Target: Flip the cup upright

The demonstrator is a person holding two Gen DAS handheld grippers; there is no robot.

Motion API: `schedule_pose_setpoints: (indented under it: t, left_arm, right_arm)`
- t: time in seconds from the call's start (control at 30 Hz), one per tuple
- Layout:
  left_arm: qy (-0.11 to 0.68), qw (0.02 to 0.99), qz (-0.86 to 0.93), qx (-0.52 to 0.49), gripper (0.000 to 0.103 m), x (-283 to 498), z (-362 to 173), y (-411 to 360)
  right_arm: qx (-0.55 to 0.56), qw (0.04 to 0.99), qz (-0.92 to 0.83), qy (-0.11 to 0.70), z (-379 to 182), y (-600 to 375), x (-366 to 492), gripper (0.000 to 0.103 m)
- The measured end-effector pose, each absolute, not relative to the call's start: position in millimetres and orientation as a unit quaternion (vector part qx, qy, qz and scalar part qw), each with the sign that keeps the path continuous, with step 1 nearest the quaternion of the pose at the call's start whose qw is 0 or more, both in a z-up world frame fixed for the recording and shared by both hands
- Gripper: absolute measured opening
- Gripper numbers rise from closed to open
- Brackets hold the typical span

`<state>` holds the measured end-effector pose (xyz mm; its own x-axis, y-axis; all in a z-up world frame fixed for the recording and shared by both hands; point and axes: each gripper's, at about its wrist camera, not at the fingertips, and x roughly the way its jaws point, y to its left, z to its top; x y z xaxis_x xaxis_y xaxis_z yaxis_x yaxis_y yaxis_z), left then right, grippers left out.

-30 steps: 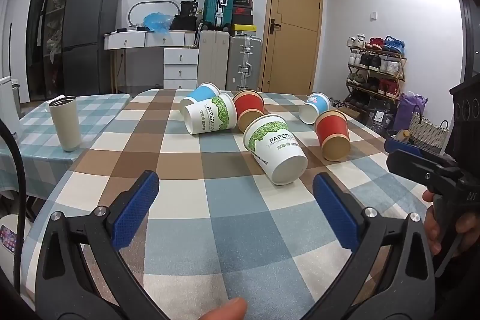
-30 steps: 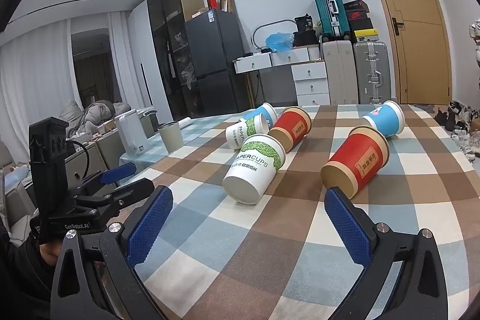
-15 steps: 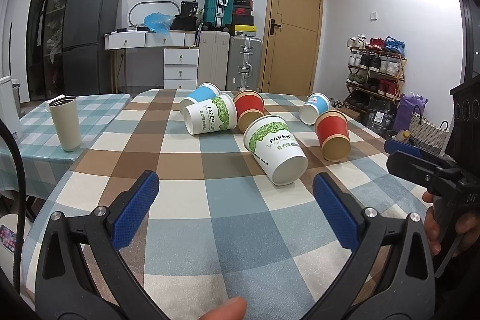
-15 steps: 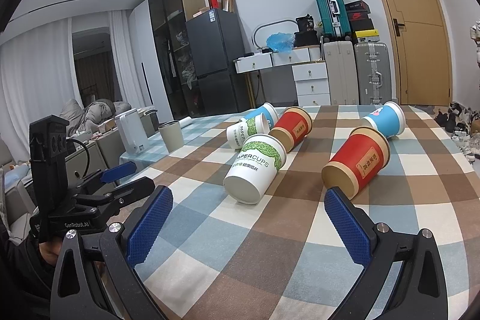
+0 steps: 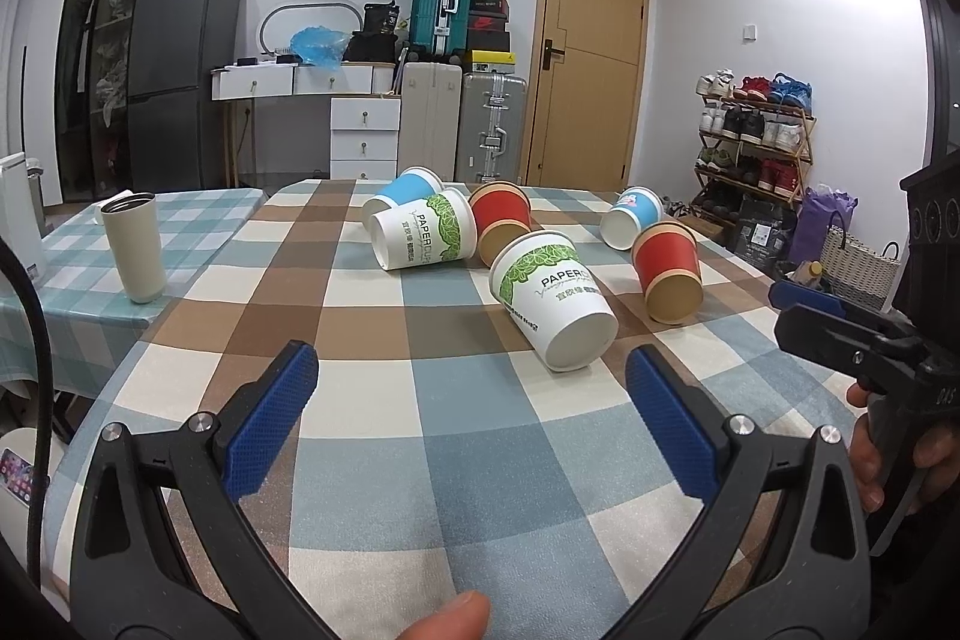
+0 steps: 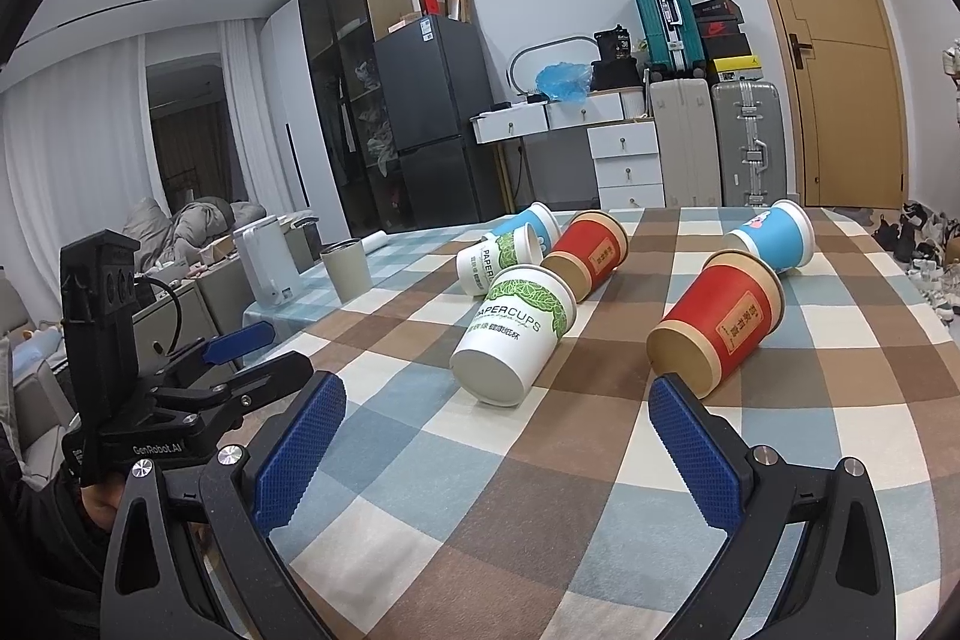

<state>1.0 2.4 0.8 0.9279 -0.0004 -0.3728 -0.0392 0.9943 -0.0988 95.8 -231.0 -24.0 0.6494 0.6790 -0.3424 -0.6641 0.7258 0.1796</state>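
Six paper cups lying on their sides on the brown, blue and cream checked tablecloth [image 5: 372, 436], none upright. Nearest to both tools: a white paper cup with a green leaf band and "PAPERCUPS" lettering [image 5: 552, 298], base turned toward the cameras, mouth pointing away. Just to its right, apart from it, a red paper cup with a tan rim and base [image 5: 669, 271], also base-first. Farther back, a cluster of three touching or nearly so: a second white cup with green leaf print [image 5: 423, 235], a light blue paper cup [image 5: 399, 193] behind it, and a second red cup with a tan rim [image 5: 501, 223] beside them. Off to the right at the rear, a second light blue cup with a small cartoon print [image 5: 630, 223], lying alone. Left gripper [image 5: 471, 424] spread wide, blue textured pads [image 5: 270, 424] well apart, holding nothing, hovering low over the near end of the cloth, short of the white cup. Right gripper [image 6: 495, 457] likewise wide open and empty, its right pad close in front of the nearer red cup. On the adjoining teal checked table, an upright beige metal tumbler [image 5: 135, 247].
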Motion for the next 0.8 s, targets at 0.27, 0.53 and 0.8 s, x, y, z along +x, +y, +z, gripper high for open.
schedule_pose_setpoints:
  t: [0.27, 0.53, 0.8]
  left_arm:
    - [0.189, 0.98, 0.01, -0.054, 0.102, -1.0, 2.0, 3.7]
    - [0.193, 0.979, 0.012, -0.061, 0.102, 0.8, 4.0, 4.4]
    - [0.178, 0.982, 0.012, -0.067, 0.102, 0.4, 8.8, 0.0]
  right_arm:
    - [0.033, 0.909, 0.366, 0.197, -22.9, -237.1, 98.8, 0.103]
    - [0.034, 0.911, 0.359, 0.199, -21.3, -238.8, 101.1, 0.103]
    - [0.031, 0.914, 0.35, 0.202, -20.1, -238.9, 104.4, 0.103]
